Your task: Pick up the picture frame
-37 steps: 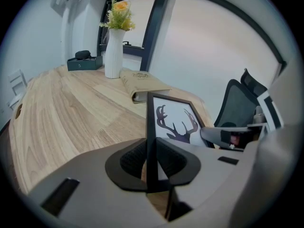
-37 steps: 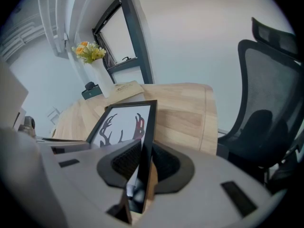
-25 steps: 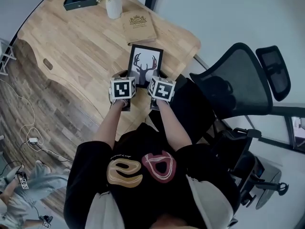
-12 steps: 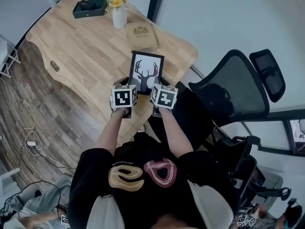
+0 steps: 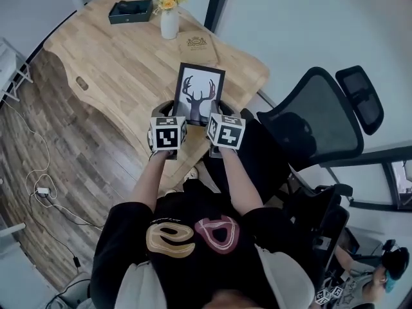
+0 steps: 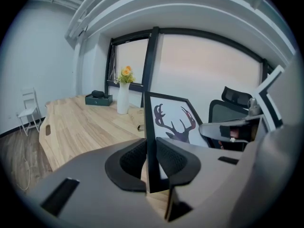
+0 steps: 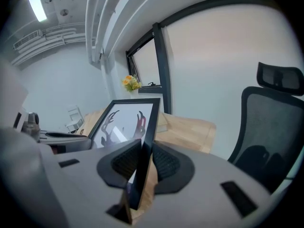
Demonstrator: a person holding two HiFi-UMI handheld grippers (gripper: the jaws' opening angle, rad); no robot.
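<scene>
The picture frame, black-rimmed with a deer-head print on white, is held up in the air above the near end of the wooden table. My left gripper is shut on its left edge near the bottom, and my right gripper is shut on its right edge. In the left gripper view the dark pads clamp the frame's black rim, the print showing beyond them. In the right gripper view the frame stands tilted between the pads. Both marker cubes sit side by side below the frame.
On the table's far end stand a white vase with yellow flowers, a dark green box and a tan book. A black mesh office chair is close on the right. Cables lie on the wood floor at left.
Both grippers have risen with the frame between them. The frame has left the table and now tilts more upright. The view has shifted so the table sits further right.
</scene>
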